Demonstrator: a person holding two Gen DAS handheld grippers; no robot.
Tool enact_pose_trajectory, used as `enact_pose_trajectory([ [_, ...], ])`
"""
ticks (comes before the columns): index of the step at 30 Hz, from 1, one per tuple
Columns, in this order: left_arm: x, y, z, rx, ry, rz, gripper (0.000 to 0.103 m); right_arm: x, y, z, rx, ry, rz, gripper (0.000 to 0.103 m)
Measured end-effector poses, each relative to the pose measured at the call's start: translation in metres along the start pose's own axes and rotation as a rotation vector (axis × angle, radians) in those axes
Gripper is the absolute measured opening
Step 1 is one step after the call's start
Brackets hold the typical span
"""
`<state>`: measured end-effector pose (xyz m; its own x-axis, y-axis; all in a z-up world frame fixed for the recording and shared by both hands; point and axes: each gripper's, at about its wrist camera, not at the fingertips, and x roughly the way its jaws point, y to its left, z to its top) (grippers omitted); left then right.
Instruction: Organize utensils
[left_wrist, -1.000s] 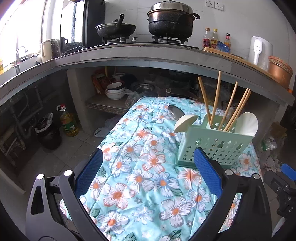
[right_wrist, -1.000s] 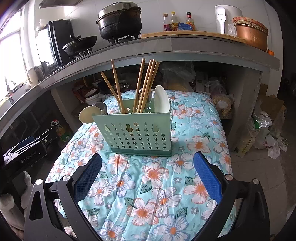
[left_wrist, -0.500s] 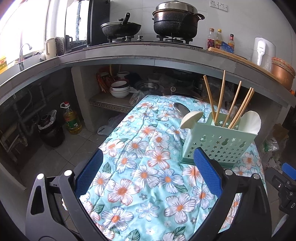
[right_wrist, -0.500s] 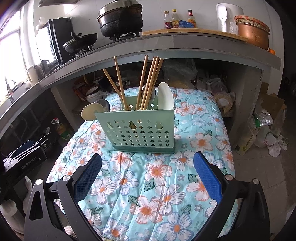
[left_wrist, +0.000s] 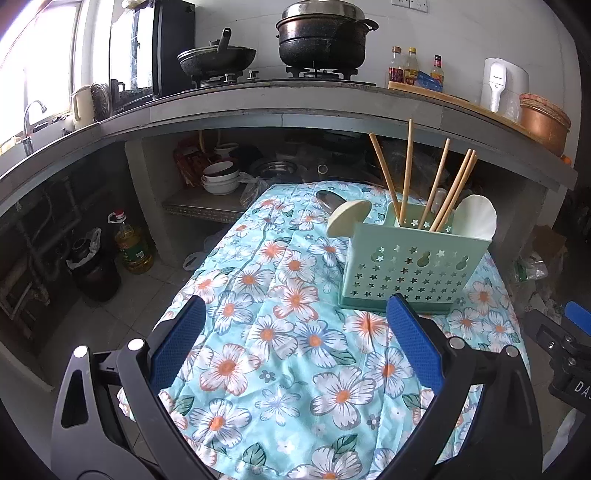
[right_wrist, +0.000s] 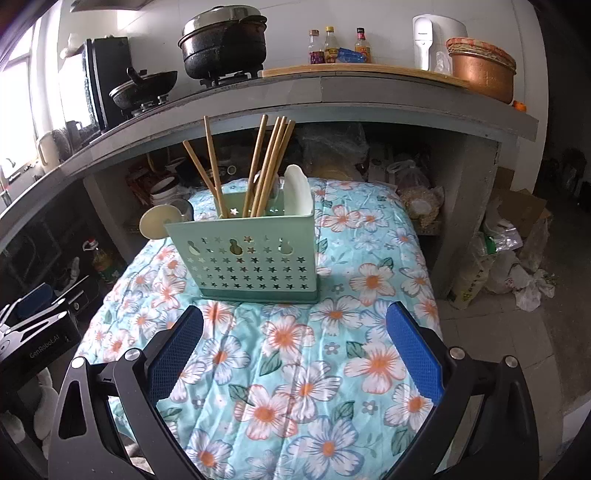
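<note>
The desk under its flowered blue cloth fills most of what I see from both hands, with a grey kitchen counter running behind it. On the cloth stands a pale green utensil holder with star-shaped holes, upright, ahead of both my claws and touching neither. From my left claw it sits ahead and to the right, just past the right finger; from my right claw it is ahead and a little left of centre. Both claws are spread wide with nothing between the blue pads. Wooden chopsticks lean out of the holder's top, a white spoon stands at its right end, and another pale spoon sticks out at its left.
</note>
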<state>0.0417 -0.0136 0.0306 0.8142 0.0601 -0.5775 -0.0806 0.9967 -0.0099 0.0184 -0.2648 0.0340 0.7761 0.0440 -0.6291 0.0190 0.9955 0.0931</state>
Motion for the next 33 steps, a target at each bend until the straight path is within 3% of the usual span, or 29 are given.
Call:
enact_pose_trajectory([
  [14,-0.011,-0.020,0.009,0.030,-0.074,-0.016,0.095,-0.020,-0.026,-0.002,0.039,-0.060,-0.091,0.097],
  [22,-0.013,-0.026,0.008,0.019,-0.075,-0.061,0.095,-0.024,-0.033,-0.004,0.053,-0.055,-0.096,0.097],
  [33,-0.012,-0.040,0.006,0.030,-0.061,-0.059,0.095,-0.027,-0.033,-0.004,0.055,-0.055,-0.089,0.097],
])
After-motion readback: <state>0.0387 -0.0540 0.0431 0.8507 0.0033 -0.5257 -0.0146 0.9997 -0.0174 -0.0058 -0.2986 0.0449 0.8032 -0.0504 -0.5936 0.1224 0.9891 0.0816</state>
